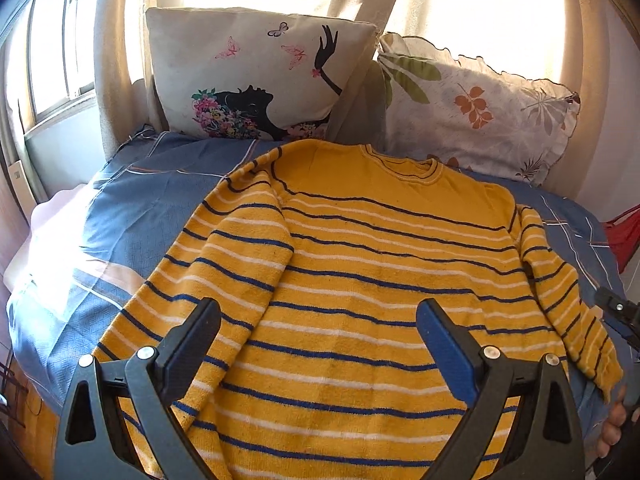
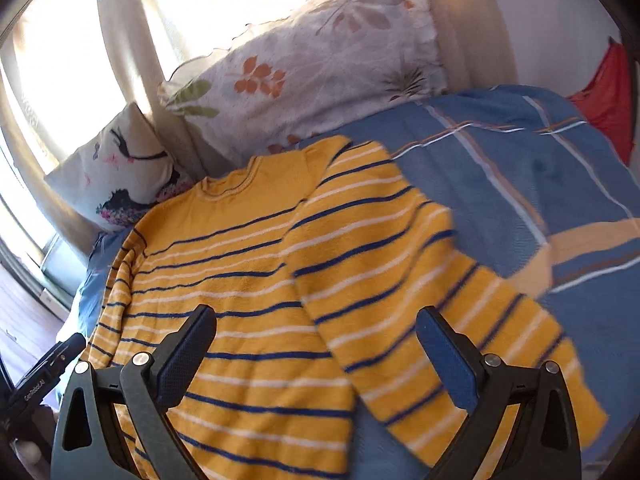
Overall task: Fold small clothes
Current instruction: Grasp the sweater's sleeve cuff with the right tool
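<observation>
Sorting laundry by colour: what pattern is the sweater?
Sweater: yellow with dark blue and white horizontal stripes, clearest in the left wrist view.

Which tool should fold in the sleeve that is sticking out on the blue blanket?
Probably the right tool. It is open, and the loose sleeve lies just ahead of it, spread over the blue blanket. The left tool sits by the other sleeve, already lying over the sweater.

left gripper point(image 1: 318, 332): two dark grey plastic arms with triangular cut-outs, each carrying two silver screws. finger pads point(image 1: 450, 350) were blue, finely textured. right gripper point(image 2: 316, 334) was of identical build. white lettering was printed on the left gripper's black body, seen from the right wrist.
</observation>
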`<state>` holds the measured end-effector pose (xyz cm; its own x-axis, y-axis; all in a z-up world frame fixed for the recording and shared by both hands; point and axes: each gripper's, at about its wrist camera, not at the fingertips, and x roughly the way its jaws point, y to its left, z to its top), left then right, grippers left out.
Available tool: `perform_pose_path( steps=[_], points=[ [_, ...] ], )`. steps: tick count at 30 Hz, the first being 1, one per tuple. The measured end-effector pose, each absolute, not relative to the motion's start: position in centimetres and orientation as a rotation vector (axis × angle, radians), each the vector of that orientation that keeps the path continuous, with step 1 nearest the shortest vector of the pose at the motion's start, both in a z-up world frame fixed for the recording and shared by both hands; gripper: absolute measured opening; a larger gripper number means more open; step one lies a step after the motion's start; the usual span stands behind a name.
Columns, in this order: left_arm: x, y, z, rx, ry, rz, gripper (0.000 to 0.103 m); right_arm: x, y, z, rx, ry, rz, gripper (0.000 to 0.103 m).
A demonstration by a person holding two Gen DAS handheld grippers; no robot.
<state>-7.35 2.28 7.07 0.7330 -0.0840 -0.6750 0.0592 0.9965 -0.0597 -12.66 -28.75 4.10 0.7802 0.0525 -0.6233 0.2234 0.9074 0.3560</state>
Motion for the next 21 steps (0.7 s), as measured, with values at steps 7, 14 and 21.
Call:
perform_pose_path(
  steps=[7,14,21],
  points=[
    [-7.1,1.6,5.9,-0.050,0.767,-0.121,0.098,-19.5,-35.1,2.6,0.395,0.749,-0.376,0.102],
    [-7.2,1.9,5.8,-0.062,0.776,-0.119,0.098,-20.4,-35.6,-0.3,0.404,0.791,-0.440,0.094],
    [-7.3,3.4,7.0,-0.052,0.744,-0.081,0.098,-19.9,-35.8,3.4,0.357,0.736,-0.369,0.016]
  ],
)
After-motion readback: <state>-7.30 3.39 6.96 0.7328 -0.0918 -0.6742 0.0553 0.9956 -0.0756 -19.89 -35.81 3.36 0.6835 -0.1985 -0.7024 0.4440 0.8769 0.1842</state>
